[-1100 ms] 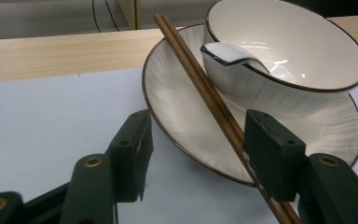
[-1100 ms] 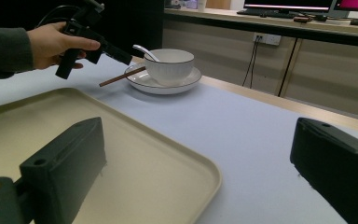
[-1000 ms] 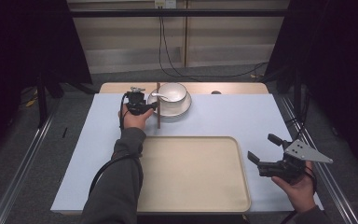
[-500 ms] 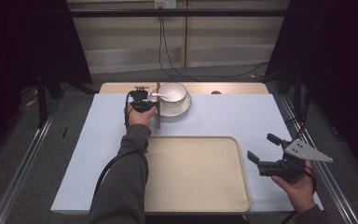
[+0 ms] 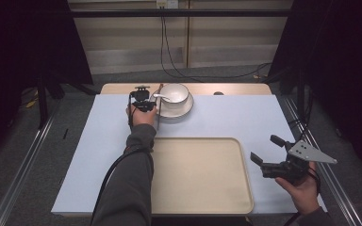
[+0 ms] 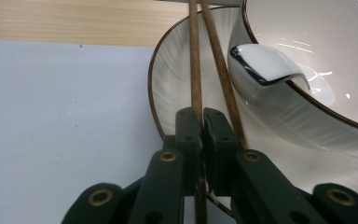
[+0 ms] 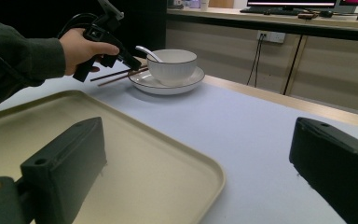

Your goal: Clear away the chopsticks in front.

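A white bowl [image 5: 175, 92] with a white spoon [image 6: 265, 65] in it stands on a white plate [image 5: 183, 111] at the far middle of the table. Two brown chopsticks [image 6: 195, 70] lie side by side over the plate's left rim. My left gripper [image 6: 201, 122] has just been closing and is now shut on the left chopstick, its pads pressed against the stick. In the high view that gripper [image 5: 143, 98] sits just left of the bowl. My right gripper [image 5: 265, 149] hangs open at the near right with nothing between its jaws.
A large beige tray [image 5: 198, 175] lies at the near middle of the pale blue table cover [image 5: 99, 141], left of the right gripper. A wooden strip [image 5: 235, 88] runs along the table's far edge. Cables hang on the wall behind.
The left gripper has edged slightly right toward the chopsticks by the plate. The right hand has stayed where it was.
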Action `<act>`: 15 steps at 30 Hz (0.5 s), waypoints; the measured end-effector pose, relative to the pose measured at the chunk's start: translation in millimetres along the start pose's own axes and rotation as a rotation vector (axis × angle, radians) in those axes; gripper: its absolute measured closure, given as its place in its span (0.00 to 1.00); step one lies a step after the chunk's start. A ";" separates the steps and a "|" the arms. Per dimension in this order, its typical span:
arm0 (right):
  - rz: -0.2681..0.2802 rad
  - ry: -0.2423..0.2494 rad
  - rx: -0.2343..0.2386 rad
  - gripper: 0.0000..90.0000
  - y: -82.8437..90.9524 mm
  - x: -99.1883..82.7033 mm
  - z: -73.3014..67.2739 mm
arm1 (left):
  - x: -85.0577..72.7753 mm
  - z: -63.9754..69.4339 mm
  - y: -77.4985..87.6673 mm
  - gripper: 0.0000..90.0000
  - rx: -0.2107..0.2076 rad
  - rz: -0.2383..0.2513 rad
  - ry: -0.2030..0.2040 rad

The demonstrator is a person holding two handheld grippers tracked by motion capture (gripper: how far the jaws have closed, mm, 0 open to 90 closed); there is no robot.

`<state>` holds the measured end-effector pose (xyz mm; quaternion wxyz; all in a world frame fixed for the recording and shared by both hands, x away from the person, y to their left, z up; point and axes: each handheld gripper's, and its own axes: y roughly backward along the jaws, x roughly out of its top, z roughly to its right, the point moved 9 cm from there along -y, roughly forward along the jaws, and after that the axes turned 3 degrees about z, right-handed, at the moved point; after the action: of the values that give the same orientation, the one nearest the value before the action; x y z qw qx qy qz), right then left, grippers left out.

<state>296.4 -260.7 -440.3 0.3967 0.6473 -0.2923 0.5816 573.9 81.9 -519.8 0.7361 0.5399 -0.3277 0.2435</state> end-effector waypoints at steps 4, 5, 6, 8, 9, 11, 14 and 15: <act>0.000 -0.005 -0.003 0.03 0.1 -0.4 0.7 | 1.0 -3.8 5.5 0.95 0.023 0.017 0.006; -0.003 -0.004 -0.007 0.03 0.3 -0.7 1.0 | 1.4 -4.7 7.9 0.95 0.015 0.022 0.016; -0.004 -0.004 -0.007 0.03 0.4 -0.9 1.0 | 1.8 -5.9 10.7 0.95 0.019 0.026 0.032; -0.005 0.003 -0.001 0.03 0.6 -1.3 0.8 | 0.6 -9.7 17.6 0.95 0.023 0.016 0.028; -0.005 0.003 -0.001 0.03 0.6 -1.3 0.8 | 0.6 -9.7 17.6 0.95 0.023 0.016 0.028; -0.006 0.002 -0.007 0.03 0.6 -1.9 1.3 | 0.0 -13.0 29.1 0.95 0.032 0.032 0.063; -0.001 -0.005 -0.007 0.03 0.2 -1.1 1.0 | -1.8 -16.1 38.2 0.95 0.040 0.038 0.065; -0.003 0.002 -0.006 0.03 -0.2 -1.3 1.3 | -3.0 -16.5 42.2 0.95 0.037 0.041 0.076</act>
<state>297.1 -261.8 -441.7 0.3999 0.6459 -0.2927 0.5808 545.5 110.2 -498.5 0.7328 0.5369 -0.3060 0.2847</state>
